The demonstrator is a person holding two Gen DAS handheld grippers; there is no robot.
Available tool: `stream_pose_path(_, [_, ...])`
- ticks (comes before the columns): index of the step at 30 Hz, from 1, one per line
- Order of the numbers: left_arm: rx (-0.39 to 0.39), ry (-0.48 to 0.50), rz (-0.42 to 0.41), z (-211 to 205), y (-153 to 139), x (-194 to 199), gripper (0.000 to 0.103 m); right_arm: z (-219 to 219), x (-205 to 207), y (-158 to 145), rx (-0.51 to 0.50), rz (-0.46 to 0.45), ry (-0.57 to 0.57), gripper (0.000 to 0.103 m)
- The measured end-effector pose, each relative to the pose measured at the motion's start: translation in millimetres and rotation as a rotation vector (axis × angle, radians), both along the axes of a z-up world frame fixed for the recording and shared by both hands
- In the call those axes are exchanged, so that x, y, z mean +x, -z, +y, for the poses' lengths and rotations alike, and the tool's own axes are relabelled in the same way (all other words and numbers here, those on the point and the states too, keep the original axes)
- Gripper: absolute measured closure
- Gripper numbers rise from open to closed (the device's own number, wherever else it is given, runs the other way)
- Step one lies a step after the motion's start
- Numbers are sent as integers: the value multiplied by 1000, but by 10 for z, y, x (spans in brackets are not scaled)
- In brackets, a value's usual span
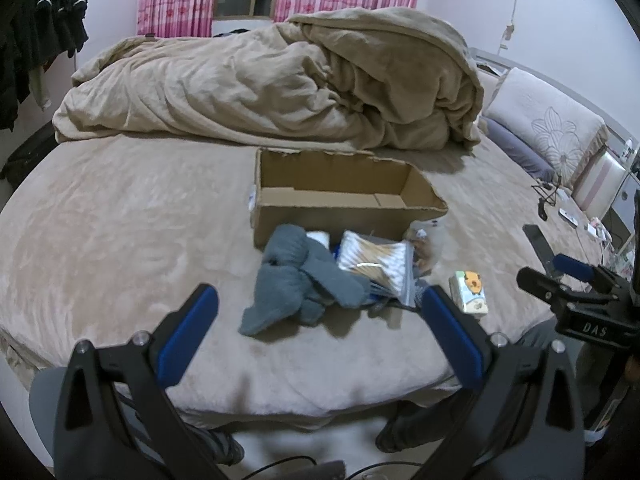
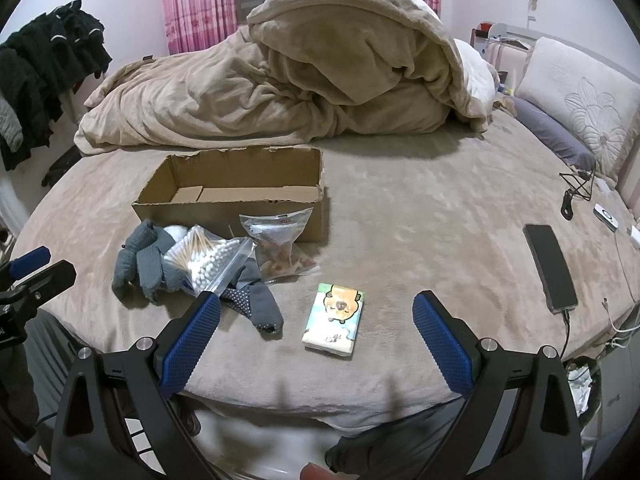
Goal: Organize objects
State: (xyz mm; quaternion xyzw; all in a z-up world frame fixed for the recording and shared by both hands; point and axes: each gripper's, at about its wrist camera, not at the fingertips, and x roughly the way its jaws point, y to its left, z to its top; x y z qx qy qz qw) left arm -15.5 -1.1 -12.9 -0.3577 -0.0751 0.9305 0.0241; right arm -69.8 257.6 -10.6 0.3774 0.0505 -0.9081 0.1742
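Left tongs (image 1: 318, 306) are held apart, nothing gripped, above the near edge of the bed (image 1: 100, 240), aimed at a pile of small things. Right tongs (image 2: 316, 312) are also spread wide and empty, hovering over a tissue pack (image 2: 334, 320) with a cartoon print, which lies flat between the blue pads (image 2: 192, 338) in view, not touched.

Left of the pack, grey socks (image 2: 140, 260) are heaped with a zip bag of cotton swabs (image 2: 204, 258) on top. A clear snack bag (image 2: 280, 240) leans against the near wall of a cardboard box (image 2: 236, 188). The box is open and sits just beyond the pile.

A phone (image 2: 550, 266) on a cable is seen near the right edge, well apart. A rumpled blanket (image 2: 300, 80) is piled at the far side, a pillow (image 2: 580, 96) far right.
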Motion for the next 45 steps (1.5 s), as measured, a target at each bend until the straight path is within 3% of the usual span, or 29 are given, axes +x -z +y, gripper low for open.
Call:
stream_pose_path(35, [4, -22, 11, -14, -23, 19, 1, -14, -10, 11, -2, -3, -3, 4])
stream_pose_path(45, [-9, -33, -13, -13, 107, -82, 1, -14, -30, 96, -2, -19, -6, 4])
